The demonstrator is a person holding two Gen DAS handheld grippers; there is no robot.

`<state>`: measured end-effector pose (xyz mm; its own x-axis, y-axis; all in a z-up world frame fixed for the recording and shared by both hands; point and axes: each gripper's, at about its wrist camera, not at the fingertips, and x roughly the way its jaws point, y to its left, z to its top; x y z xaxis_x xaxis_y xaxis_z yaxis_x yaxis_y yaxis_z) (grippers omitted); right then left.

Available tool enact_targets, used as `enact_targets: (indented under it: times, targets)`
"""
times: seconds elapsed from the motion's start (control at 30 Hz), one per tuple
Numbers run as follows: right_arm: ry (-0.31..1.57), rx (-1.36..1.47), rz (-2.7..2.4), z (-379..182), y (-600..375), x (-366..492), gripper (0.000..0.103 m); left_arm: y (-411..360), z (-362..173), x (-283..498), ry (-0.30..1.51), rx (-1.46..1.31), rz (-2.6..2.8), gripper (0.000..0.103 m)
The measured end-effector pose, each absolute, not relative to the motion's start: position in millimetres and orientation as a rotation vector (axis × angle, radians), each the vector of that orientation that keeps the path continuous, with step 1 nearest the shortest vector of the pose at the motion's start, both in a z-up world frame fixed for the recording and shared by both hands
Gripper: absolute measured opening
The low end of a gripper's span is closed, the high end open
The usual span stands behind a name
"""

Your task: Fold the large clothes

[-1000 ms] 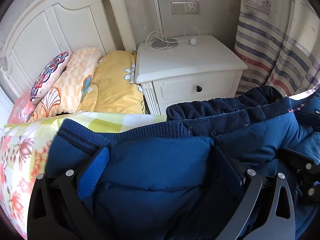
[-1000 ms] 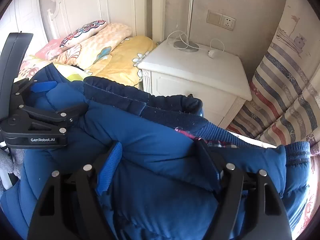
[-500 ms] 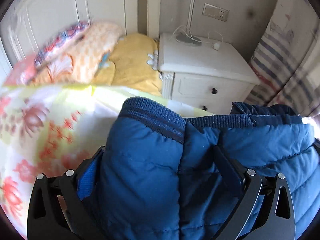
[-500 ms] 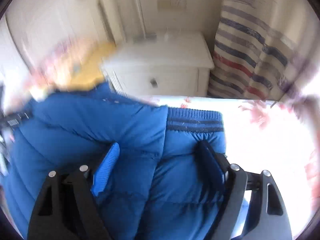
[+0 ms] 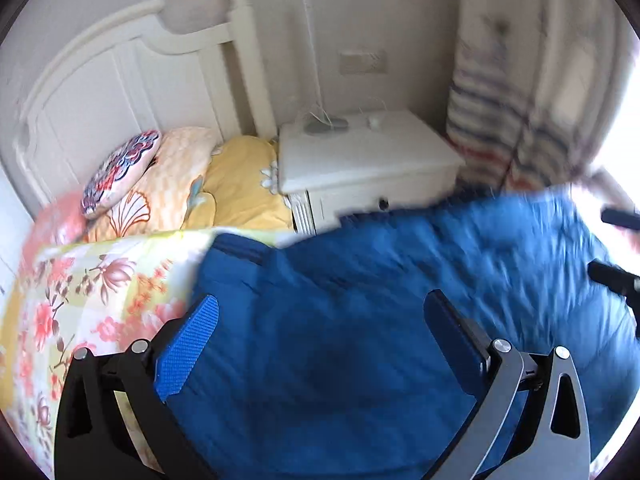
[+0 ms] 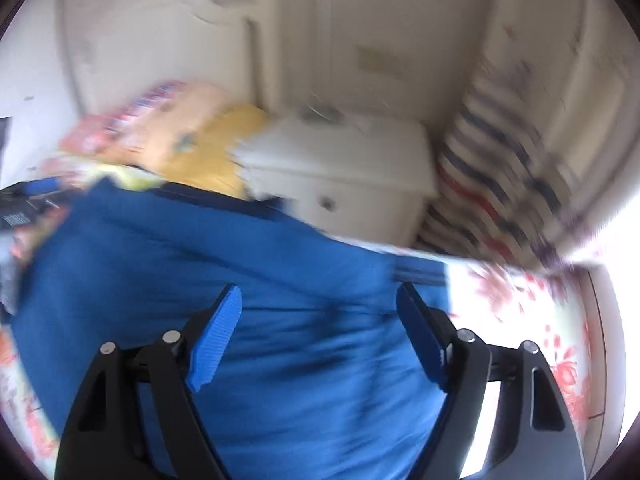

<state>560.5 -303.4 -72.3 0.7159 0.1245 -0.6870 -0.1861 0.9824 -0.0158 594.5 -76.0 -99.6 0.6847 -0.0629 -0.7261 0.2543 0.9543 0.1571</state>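
A blue padded jacket (image 5: pixel 400 300) lies spread on the floral bedspread (image 5: pixel 80 300). My left gripper (image 5: pixel 320 328) stands over the jacket's left part with its jaws wide apart and nothing between the pads. In the right wrist view the jacket (image 6: pixel 260 280) fills the lower frame. My right gripper (image 6: pixel 320 324) is over its right part, near the ribbed hem (image 6: pixel 420 270), jaws wide apart. The right gripper's black fingers (image 5: pixel 616 280) show at the right edge of the left wrist view. Both views are blurred by motion.
A white nightstand (image 5: pixel 360 160) with a lamp base and cable stands beyond the bed. Pillows (image 5: pixel 160 184) lie against the white headboard (image 5: pixel 100 100). A striped curtain (image 5: pixel 500 128) hangs at the right. The bedspread (image 6: pixel 540 320) shows right of the jacket.
Both grippers have let go of the jacket and pulled back and up. The jacket has dropped flat onto the bed, and the jaws now stand free of the fabric.
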Motion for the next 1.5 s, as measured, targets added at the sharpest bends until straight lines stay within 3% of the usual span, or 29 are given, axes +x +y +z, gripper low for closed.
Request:
enact_targets:
  times: [0.1,0.2,0.4,0.57,0.9,1.0,1.17,1.33,1.5]
  targets:
    - [0.800,-0.191,0.217,-98,-253,554,0.086,-89,-139,597,0.863,0.317,-0.145,0.099]
    - [0.824,-0.234,0.178,-129,-239,558,0.091,-75,-142,603,0.890,0.221,-0.149,0.099]
    - [0.829,-0.153,0.128,-110,-271,536,0.091,-25,-114,571,0.770,0.262,0.016,0.099]
    - [0.786,0.068,0.133,-138,-334,520,0.094,26,-146,574,0.859,0.067,-0.049,0.099]
    - [0.730,0.161,0.166,-144,-352,521,0.094,20,-148,566,0.825,0.083,-0.025,0.099]
    - [0.740,0.081,0.011,-127,-330,513,0.087,21,-147,567,0.823,0.084,-0.025,0.099]
    - [0.605,-0.017,0.141,-96,-250,487,0.087,20,-147,569,0.819,0.090,-0.020,0.099]
    - [0.717,-0.248,0.213,-131,-192,508,0.092,20,-147,569,0.813,0.087,-0.020,0.099]
    - [0.712,-0.203,0.217,-127,-214,505,0.092,20,-147,570,0.817,0.085,-0.021,0.099]
